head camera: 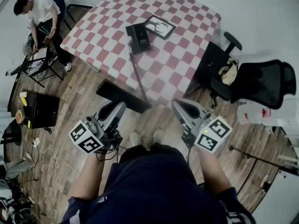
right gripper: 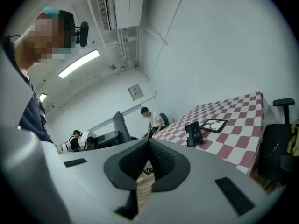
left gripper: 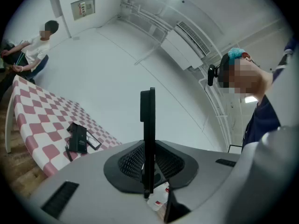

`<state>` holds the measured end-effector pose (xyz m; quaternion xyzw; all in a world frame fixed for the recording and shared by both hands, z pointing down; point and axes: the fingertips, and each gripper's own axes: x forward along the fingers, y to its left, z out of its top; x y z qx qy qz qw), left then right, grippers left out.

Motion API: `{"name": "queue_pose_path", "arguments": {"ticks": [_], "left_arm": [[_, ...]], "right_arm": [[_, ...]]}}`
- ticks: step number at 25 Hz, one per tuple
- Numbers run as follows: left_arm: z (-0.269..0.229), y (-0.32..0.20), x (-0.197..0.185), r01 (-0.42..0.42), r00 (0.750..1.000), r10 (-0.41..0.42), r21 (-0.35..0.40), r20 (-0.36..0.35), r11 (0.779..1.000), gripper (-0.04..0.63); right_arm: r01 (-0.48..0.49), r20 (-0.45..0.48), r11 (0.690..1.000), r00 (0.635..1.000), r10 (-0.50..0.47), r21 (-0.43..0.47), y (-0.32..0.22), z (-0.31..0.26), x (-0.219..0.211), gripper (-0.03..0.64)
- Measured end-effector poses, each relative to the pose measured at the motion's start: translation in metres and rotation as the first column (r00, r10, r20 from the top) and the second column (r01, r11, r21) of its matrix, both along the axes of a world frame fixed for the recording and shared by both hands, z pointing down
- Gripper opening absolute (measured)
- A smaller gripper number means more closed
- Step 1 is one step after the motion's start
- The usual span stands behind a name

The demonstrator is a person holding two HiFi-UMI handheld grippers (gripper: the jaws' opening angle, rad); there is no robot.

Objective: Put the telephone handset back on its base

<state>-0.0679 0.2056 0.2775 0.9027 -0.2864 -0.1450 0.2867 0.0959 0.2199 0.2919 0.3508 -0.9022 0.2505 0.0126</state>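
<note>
The black telephone base (head camera: 138, 38) stands on the red-and-white checked table (head camera: 182, 13), also seen small in the left gripper view (left gripper: 77, 138) and the right gripper view (right gripper: 194, 133). My left gripper (head camera: 117, 106) is shut on the black handset (head camera: 122, 97), held off the table's near edge above the wooden floor. In the left gripper view the handset (left gripper: 148, 125) stands edge-on between the pads. A dark cord (head camera: 139, 78) runs from the handset to the base. My right gripper (head camera: 180, 104) hangs beside it, shut and empty (right gripper: 148, 144).
A framed picture (head camera: 160, 27) lies just right of the base. Two black office chairs (head camera: 261, 80) stand at the table's right. A seated person (head camera: 42, 13) is at the far left corner, with a black case (head camera: 43, 109) on the floor below.
</note>
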Motion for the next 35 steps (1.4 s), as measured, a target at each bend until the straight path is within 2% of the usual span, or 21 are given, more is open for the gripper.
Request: {"name": "queue_pose_path", "arguments": {"ticks": [11, 21, 35], "left_arm": [[0.007, 0.006, 0.015, 0.054, 0.999, -0.054, -0.009, 0.007, 0.999, 0.089], [0.014, 0.014, 0.036, 0.103, 0.994, -0.103, -0.012, 0.023, 0.995, 0.089], [0.012, 0.007, 0.048, 0.113, 0.993, -0.113, -0.003, 0.041, 0.994, 0.089]], "right_arm": [[0.043, 0.028, 0.999, 0.999, -0.043, -0.023, 0.000, 0.007, 0.017, 0.017], [0.060, 0.039, 0.997, 0.998, -0.058, -0.053, 0.003, 0.021, 0.050, 0.017], [0.049, 0.052, 0.997, 0.998, -0.046, -0.067, -0.008, 0.029, 0.072, 0.017]]}}
